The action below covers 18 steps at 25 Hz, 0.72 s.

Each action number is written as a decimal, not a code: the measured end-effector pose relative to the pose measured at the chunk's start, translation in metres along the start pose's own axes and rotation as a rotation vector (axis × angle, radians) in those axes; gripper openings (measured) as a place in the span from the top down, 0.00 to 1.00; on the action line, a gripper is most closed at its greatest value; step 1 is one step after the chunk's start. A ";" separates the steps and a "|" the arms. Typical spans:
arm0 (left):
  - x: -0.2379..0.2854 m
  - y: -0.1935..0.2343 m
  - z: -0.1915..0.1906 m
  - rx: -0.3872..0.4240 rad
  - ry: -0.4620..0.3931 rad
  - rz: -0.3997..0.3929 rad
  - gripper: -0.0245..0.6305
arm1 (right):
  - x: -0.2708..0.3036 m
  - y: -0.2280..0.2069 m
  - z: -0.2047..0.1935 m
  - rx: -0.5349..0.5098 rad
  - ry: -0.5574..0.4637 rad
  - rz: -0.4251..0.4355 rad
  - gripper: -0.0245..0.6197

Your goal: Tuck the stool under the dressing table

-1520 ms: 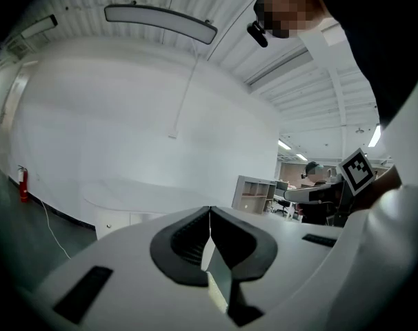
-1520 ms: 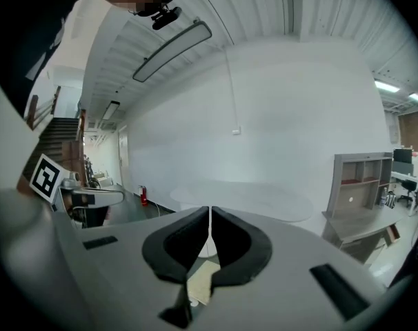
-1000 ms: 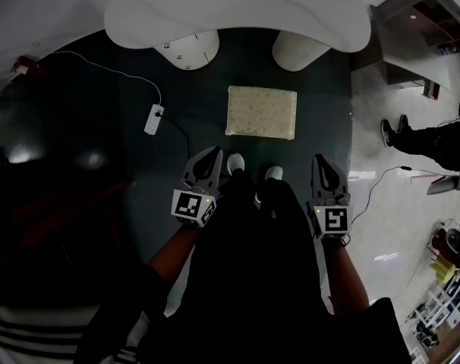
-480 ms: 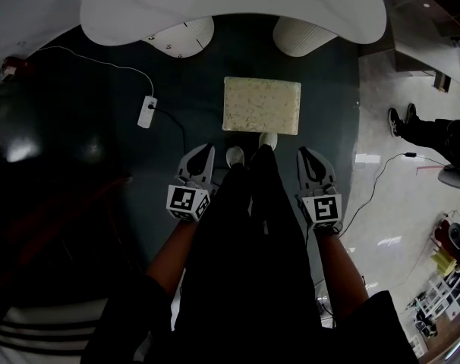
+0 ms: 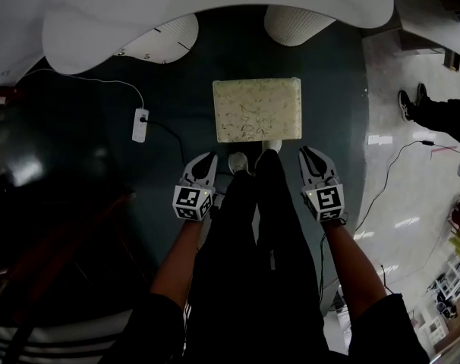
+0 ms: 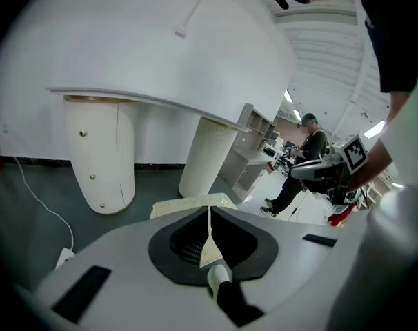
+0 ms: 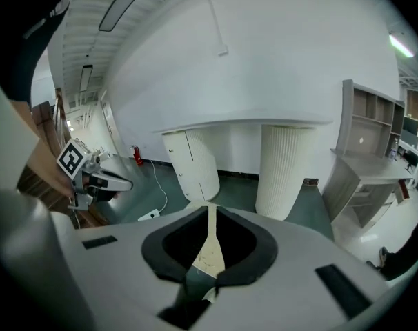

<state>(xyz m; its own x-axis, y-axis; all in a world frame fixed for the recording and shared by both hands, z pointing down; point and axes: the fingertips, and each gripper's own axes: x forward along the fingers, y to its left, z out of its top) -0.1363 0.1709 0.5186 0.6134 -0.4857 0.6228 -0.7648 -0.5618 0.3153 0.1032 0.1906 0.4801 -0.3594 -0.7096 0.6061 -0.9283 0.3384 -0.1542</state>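
The stool (image 5: pixel 257 110) has a cream speckled square seat and stands on the dark green floor in front of the white dressing table (image 5: pixel 215 6). The seat lies outside the tabletop's edge, between the table's drawer pedestal (image 5: pixel 158 40) and ribbed column (image 5: pixel 298 23). My left gripper (image 5: pixel 207 158) is shut and empty, just short of the seat's near left corner. My right gripper (image 5: pixel 310 154) is shut and empty, close by the near right corner. The left gripper view shows the stool (image 6: pixel 188 204) just beyond the closed jaws, below the tabletop (image 6: pixel 161 102).
A white power strip (image 5: pixel 140 124) with its cable lies on the floor left of the stool. Another person (image 5: pixel 442 116) stands at the right on the pale floor, near a loose cable (image 5: pixel 389 173). A shelving unit (image 7: pixel 374 150) stands right of the table. My own feet (image 5: pixel 237 161) are just behind the stool.
Both grippers have dropped lower and come closer to the stool's near corners. The stool and table now appear nearer in the head view. Both jaws stayed shut.
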 end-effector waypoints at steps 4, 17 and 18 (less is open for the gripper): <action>0.037 0.005 -0.025 0.053 0.042 -0.064 0.93 | 0.024 -0.019 -0.053 0.044 0.091 -0.025 0.90; 0.098 0.045 -0.149 0.167 0.226 -0.028 0.77 | 0.098 -0.066 -0.208 -0.038 0.293 0.009 0.76; 0.101 0.048 -0.160 0.176 0.245 -0.022 0.75 | 0.101 -0.069 -0.219 -0.046 0.311 0.011 0.76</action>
<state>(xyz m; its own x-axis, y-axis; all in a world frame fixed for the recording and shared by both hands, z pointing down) -0.1421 0.2018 0.7109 0.5473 -0.3077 0.7783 -0.6930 -0.6880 0.2153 0.1513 0.2306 0.7229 -0.3158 -0.4849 0.8155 -0.9169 0.3772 -0.1308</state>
